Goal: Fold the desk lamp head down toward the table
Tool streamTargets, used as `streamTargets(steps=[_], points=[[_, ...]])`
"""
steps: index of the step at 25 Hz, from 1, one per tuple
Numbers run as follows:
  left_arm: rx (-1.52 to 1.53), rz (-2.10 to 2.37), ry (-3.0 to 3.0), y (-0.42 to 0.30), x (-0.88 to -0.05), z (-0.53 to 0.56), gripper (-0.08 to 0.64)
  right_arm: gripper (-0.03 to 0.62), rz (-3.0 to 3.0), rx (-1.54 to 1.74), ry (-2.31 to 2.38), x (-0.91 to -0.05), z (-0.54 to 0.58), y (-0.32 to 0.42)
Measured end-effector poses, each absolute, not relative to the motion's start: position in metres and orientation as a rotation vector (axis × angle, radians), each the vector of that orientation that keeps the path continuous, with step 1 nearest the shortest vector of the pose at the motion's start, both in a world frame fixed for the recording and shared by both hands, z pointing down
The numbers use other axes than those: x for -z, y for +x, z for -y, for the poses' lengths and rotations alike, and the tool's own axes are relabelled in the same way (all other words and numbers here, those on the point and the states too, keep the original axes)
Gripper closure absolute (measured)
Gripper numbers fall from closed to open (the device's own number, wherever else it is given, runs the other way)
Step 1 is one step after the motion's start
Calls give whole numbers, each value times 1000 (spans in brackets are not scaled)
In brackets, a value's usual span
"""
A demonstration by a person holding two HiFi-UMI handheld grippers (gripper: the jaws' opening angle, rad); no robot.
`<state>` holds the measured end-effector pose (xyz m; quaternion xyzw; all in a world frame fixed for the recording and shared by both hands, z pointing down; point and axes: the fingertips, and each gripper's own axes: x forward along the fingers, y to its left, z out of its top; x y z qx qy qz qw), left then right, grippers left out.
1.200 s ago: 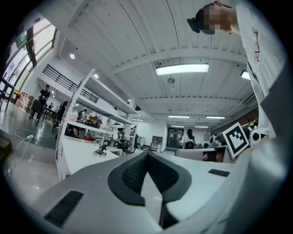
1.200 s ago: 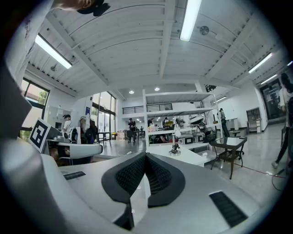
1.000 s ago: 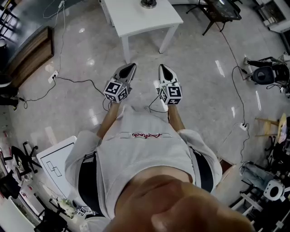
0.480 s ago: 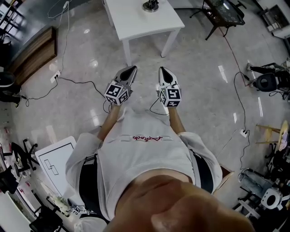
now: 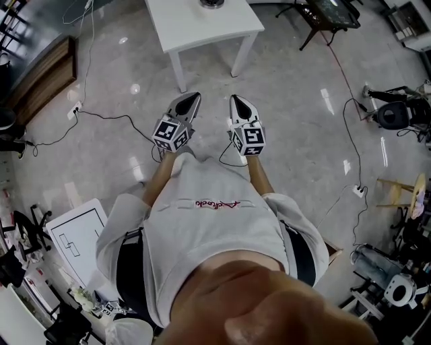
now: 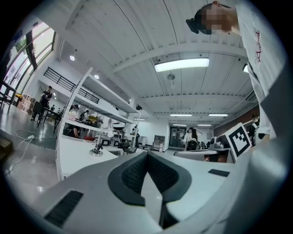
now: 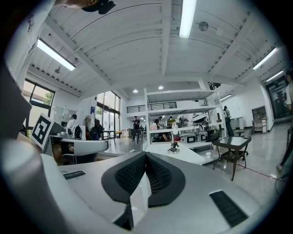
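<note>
Low wooden unit (image 5: 47, 81) sat along the far left edge, a floor cable (image 5: 101, 118) trailed from beside it toward the person, and a white panel (image 5: 74, 236) lay on the floor lower left. Left gripper (image 5: 194, 96) was held level over bare floor, jaws pressed together, nothing between them. White table (image 5: 195, 30) stood ahead at the top, its near edge and legs well apart from both tips, with open floor between. Desk lamp (image 7: 173, 145) stood on that table, untouched, head pose too small to tell. Right gripper (image 5: 234, 98) was just beside the left, jaws also pressed together, empty. Black table (image 5: 330, 13) stood upper right, and another cable (image 5: 353, 135) crossed the floor on the right
</note>
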<state>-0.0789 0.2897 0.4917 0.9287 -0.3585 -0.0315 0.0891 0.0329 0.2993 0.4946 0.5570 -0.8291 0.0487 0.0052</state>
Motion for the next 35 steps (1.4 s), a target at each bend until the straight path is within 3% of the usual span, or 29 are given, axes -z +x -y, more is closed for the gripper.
streamTargets(steps=[16, 35], points=[[113, 1057, 2755, -56, -502, -248, 535, 572, 2558, -148, 1749, -505, -270, 60], [113, 1046, 2778, -47, -515, -64, 535, 571, 2563, -118, 1717, -514, -91, 61]])
